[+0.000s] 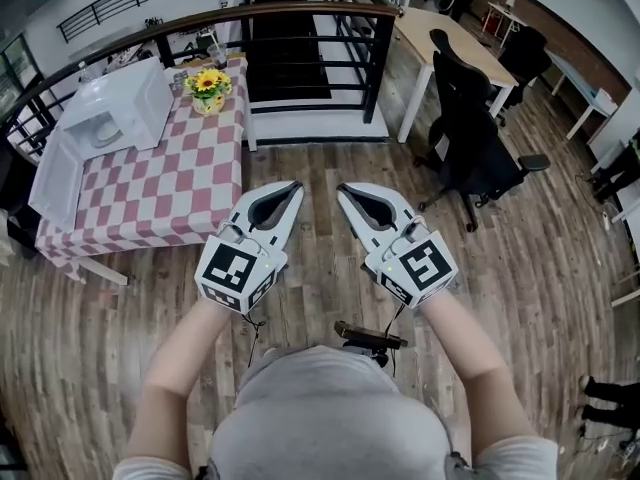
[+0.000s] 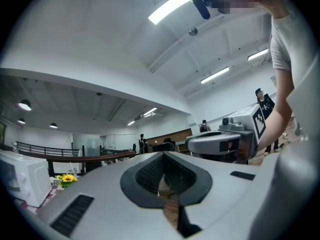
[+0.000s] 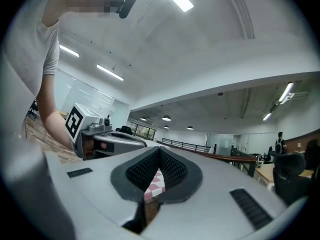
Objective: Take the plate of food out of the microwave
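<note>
- The microwave [image 1: 115, 108] on the worktop [image 1: 170, 183] stands far off in the head view; what lies in its open cavity is too small to tell.
- The left gripper view's dark rim cuts the microwave off.
- Distant people [image 2: 142, 143] there are too small to make out.

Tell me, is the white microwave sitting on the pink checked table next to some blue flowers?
Not quite. The flowers are yellow, not blue, as the head view shows. The rest holds: the white microwave sits on the pink checked table next to them.
</note>
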